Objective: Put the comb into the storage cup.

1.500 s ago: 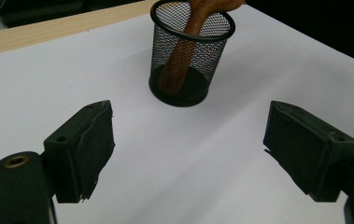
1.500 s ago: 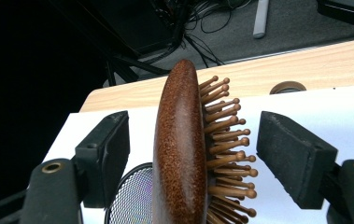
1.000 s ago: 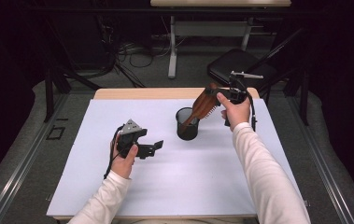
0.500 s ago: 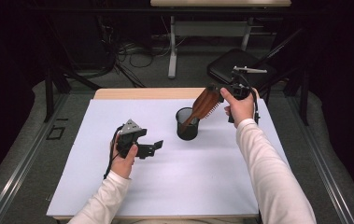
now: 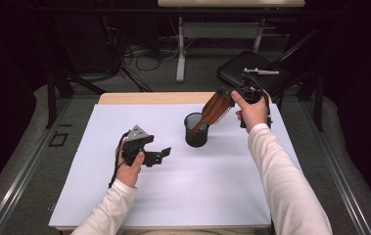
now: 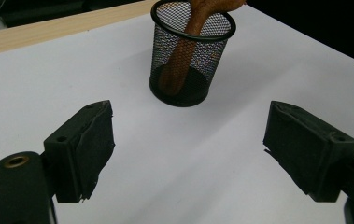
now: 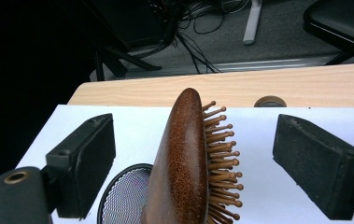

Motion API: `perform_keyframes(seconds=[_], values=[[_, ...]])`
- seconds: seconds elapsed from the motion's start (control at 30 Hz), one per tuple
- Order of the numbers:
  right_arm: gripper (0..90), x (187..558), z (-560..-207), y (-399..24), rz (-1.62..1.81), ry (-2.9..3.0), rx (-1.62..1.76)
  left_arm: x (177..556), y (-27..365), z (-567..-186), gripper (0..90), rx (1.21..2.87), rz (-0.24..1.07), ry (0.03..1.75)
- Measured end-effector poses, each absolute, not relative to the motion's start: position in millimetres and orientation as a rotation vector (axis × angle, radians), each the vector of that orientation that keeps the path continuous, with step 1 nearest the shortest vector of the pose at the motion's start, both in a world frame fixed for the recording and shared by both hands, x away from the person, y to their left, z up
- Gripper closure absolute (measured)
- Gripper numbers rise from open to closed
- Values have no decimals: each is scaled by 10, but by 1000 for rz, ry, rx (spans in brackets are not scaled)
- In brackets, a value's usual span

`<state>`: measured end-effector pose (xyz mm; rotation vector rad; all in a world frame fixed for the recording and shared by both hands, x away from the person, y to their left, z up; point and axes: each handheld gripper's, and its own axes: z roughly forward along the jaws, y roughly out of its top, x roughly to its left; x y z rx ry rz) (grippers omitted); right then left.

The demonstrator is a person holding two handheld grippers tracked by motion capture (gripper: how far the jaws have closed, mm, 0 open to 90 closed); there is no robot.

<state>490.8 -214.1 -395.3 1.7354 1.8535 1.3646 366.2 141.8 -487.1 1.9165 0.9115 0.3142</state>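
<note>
A brown wooden paddle hairbrush with wooden bristle pins [image 5: 216,108] stands handle-down in a small black wire-mesh cup [image 5: 196,129], leaning toward the right gripper [image 5: 232,95] so that its broad head sticks out well above the cup's rim. The left gripper view shows the handle reaching down to the bottom of the cup [image 6: 187,56], so the brush [image 6: 188,42] already rests inside and props itself against the rim.

In the right gripper view the brush head [image 7: 184,158] stands between the two black jaws, but both pads are clear of it, with white table showing on either side. The right gripper [image 7: 193,163] is therefore spread apart and grips nothing; it sits just beyond the cup, on the side toward the table's far right corner.

The left gripper [image 5: 159,155] hovers over the white-covered table [image 5: 212,196] on the cup's near left, well apart from it, its jaws wide apart with only bare table between them [image 6: 188,158].

I judge the placing of the brush into the cup to be essentially done. What seems left is for the right gripper to draw back off the brush head without knocking it or tipping the light cup.
</note>
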Motion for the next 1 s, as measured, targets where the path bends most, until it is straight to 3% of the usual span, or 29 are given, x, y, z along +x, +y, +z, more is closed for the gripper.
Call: perform_keyframes(seconds=[1.0], values=[[143,4833,-3697,-2124,1273,1995,1467,3683,1481,-4850,160,1905,318,922]])
